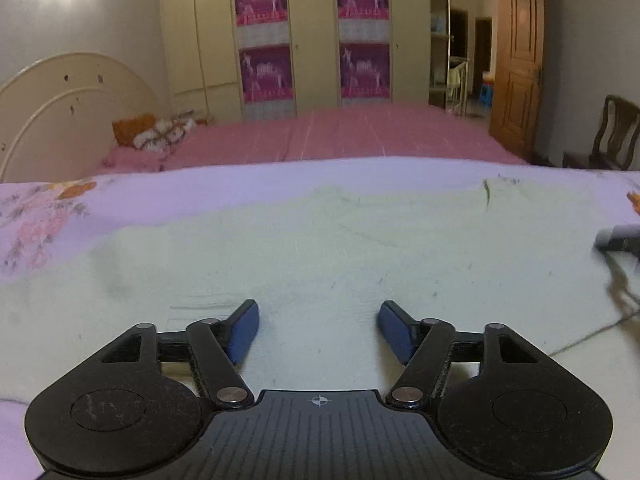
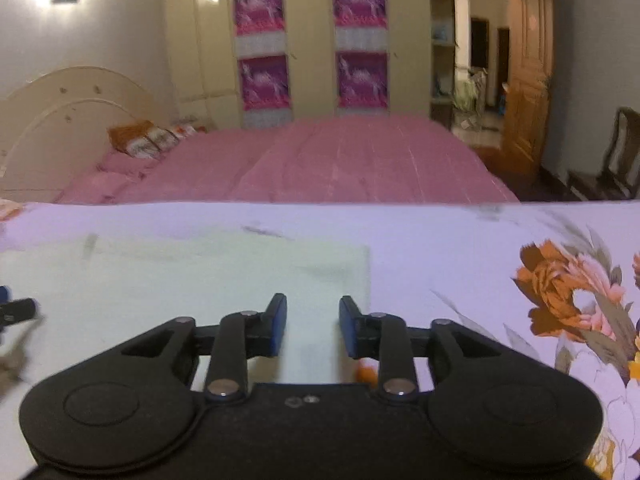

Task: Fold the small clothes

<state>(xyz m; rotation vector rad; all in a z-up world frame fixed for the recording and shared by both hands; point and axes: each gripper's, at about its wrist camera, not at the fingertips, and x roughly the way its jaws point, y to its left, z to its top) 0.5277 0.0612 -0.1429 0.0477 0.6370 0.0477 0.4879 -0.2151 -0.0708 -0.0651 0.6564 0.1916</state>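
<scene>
The pale green garment (image 1: pixel 320 248) is laid flat on the floral lilac sheet (image 2: pixel 460 248); its near edge is cut off below both views, and its type cannot be determined. Faint creases are seen in its soft fabric. The left gripper (image 1: pixel 318 330) is spread wide above it, holding nothing. The right gripper (image 2: pixel 313 326), narrower but parted and unloaded, is positioned at the garment's right edge.

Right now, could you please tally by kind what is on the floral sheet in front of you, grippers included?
Pale green garment: 1, spread flat on the floral sheet
Grippers: 2, left gripper and right gripper, both open over the garment, neither holding it
Total: 3
</scene>
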